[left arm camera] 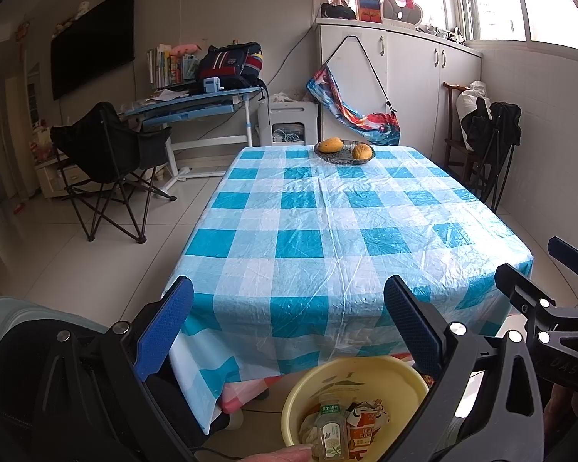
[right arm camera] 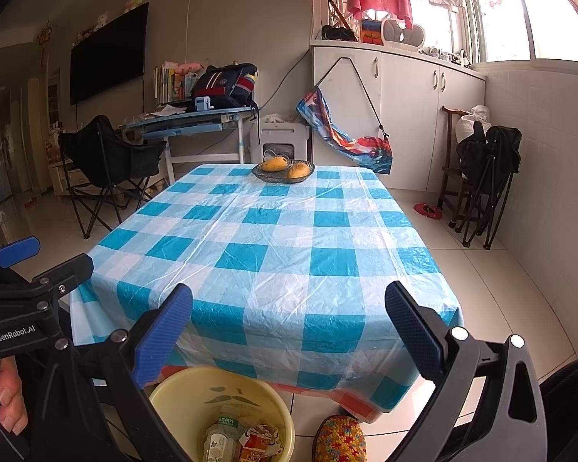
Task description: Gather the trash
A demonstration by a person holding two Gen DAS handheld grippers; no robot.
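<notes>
Left wrist view shows the left gripper (left arm camera: 289,323) with its two blue-padded fingers spread wide apart and nothing between them, held above the near edge of the table (left arm camera: 327,231), which is covered by a blue-and-white checked plastic cloth. Below that near edge, on the tiled floor, stands a yellow basin (left arm camera: 389,375) holding the collected trash: a small clear bottle (left arm camera: 330,433) with a green label, a crumpled orange-and-white carton (left arm camera: 366,423) beside it, and some pale crumpled material to the left of the bottle. At the far edge of the table sits a glass dish (left arm camera: 344,155) with two yellow-orange fruits in it; the rest of the cloth carries nothing. The right gripper (right arm camera: 289,327) appears at the right border of this view. Right wrist view shows the right gripper likewise fully spread and gripping nothing, also held over the near edge of the table. The yellow basin (right arm camera: 181,389) lies beneath its left finger, with the bottle (right arm camera: 217,442) and carton (right arm camera: 256,446) inside. A knitted slipper (right arm camera: 339,439) rests on the floor just right of the basin. A person's fingers (right arm camera: 7,400) hold the left gripper's handle at the left border of this view.
</notes>
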